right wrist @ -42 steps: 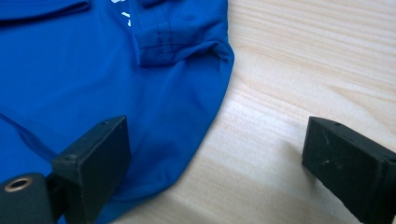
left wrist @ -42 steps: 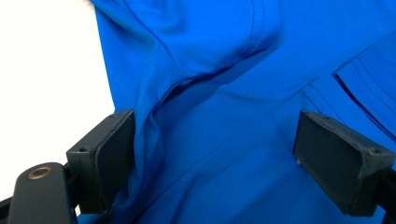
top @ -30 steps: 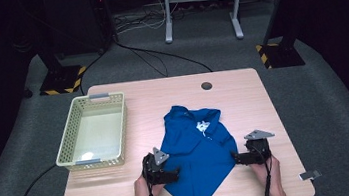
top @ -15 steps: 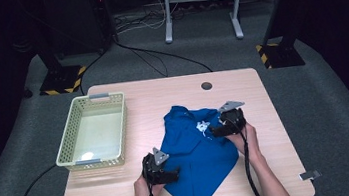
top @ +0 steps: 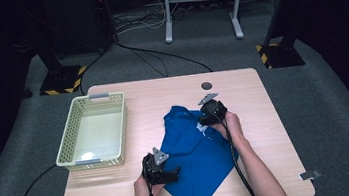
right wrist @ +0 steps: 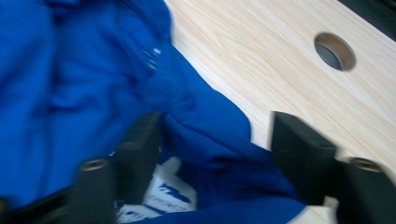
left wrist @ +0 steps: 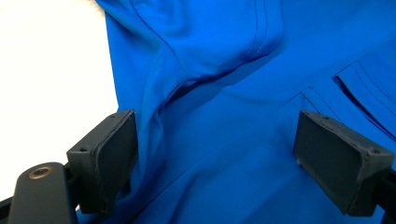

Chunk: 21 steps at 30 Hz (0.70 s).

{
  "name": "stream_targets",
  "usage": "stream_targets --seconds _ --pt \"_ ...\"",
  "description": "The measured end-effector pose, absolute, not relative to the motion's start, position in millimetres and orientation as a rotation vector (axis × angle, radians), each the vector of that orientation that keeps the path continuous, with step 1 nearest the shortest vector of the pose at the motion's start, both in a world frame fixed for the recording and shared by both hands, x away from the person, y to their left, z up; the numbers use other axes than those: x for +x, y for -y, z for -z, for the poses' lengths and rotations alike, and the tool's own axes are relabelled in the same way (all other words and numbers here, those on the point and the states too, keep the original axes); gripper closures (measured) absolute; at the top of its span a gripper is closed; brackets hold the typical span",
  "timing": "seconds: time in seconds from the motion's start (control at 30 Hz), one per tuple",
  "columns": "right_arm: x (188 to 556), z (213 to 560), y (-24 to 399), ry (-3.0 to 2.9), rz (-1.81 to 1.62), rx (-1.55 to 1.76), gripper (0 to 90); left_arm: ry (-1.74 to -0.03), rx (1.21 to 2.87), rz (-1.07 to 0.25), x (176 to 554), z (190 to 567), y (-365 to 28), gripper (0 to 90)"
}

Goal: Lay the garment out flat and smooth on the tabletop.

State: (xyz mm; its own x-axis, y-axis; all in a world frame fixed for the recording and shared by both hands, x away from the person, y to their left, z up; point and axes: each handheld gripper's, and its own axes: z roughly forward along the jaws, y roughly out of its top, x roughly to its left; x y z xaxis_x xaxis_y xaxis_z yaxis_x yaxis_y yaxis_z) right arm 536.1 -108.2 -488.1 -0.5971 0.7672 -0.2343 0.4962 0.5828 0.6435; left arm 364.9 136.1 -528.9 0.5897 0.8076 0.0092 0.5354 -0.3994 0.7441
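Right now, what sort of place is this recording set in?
Probably a lab or recording studio: a lone wooden table on grey carpet, dark surroundings, cables on the floor, and hazard-striped stand bases.

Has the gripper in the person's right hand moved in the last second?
Yes. The right gripper went from the table's near edge up over the blue shirt, towards the round hole, its jaws closing.

You can't read any text here. The white neck label [right wrist: 164, 193] inside the blue shirt [right wrist: 84, 93] carries dark print, but in the right gripper view it is too blurred to make out.
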Motion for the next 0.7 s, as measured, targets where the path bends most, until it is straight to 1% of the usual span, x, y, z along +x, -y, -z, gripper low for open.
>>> stream_targets --seconds 0.03,0.07,0.1,0.13,0.17,0.2,0.33,0.5,0.63,0.7 --pt "538.0 489.6 108.1 -2.321 -0.714 1.011 43.2 -1.061 2.1 -0.485 364.9 528.9 -136.1 13.8" --pt "539.1 490.8 108.1 -2.319 -0.712 1.019 50.6 -1.061 2.1 -0.485 364.9 528.9 -136.1 13.7" --pt "540.5 491.6 108.2 -2.311 -0.701 1.02 56.4 -1.062 2.1 -0.485 364.9 528.9 -136.1 13.7" --pt "542.1 492.2 108.2 -2.311 -0.69 1.031 60.2 -1.062 2.1 -0.484 364.9 528.9 -136.1 13.7" --pt "543.5 492.9 108.3 -2.309 -0.691 1.033 66.7 -1.062 2.099 -0.484 364.9 528.9 -136.1 13.7" --pt "544.7 493.4 108.5 -2.296 -0.691 1.032 70.8 -1.062 2.099 -0.485 364.9 528.9 -136.1 13.7" --pt "556.0 493.0 112.1 -2.267 -0.71 1.098 81.5 -1.061 2.1 -0.485 364.9 528.9 -136.1 13.8" --pt "570.2 487.0 117.7 -2.216 -0.766 1.2 81.2 -1.061 2.1 -0.485 364.9 528.9 -136.1 13.7" --pt "581.3 486.5 120.3 -2.193 -0.762 1.268 73.9 -1.061 2.1 -0.485 364.9 528.9 -136.1 13.8" --pt "583.1 487.1 121.2 -2.186 -0.752 1.273 72.9 -1.061 2.1 -0.486 364.8 528.8 -136.1 13.8"
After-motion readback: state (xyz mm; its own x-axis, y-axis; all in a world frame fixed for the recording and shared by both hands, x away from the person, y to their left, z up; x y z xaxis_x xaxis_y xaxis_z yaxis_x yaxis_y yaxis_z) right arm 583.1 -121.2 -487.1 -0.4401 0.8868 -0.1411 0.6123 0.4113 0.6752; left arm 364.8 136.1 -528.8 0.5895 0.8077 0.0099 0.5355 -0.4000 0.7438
